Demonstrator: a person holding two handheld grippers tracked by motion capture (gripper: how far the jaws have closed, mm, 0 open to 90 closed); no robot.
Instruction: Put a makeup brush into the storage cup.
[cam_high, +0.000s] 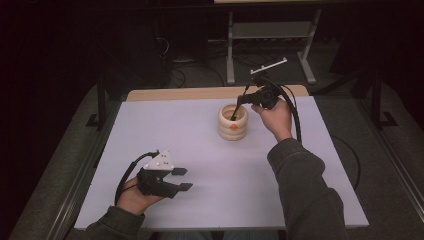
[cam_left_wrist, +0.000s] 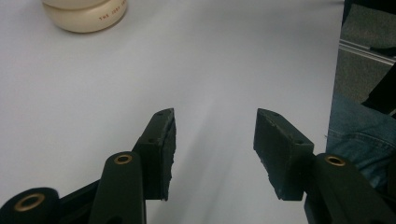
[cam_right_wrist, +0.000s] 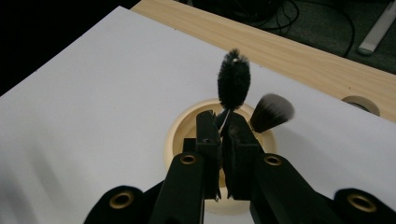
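right gripper (cam_high: 242, 101): held over the cup at the far middle of the table, tilted down into its mouth; jaws clamped on the thin wire stem of the black brush
black brush (cam_right_wrist: 233, 84): bottle-brush type, bristle head sticks up just past the jaw tips in the right gripper view; stem pinched between the pads, lower end goes into the cup
cup (cam_high: 233, 121): cream, ribbed, round, orange dot on the near side; stands upright on the table (cam_high: 200, 165), directly under the right gripper's tips
second brush (cam_right_wrist: 272, 112): soft grey-tipped head, leans on the cup rim just beside the black brush, not touching the jaws
left gripper (cam_high: 182, 178): near left of the table, well apart from the cup; jaws wide apart, nothing between them
left gripper view: bare table between the pads, cup base at top left, far off
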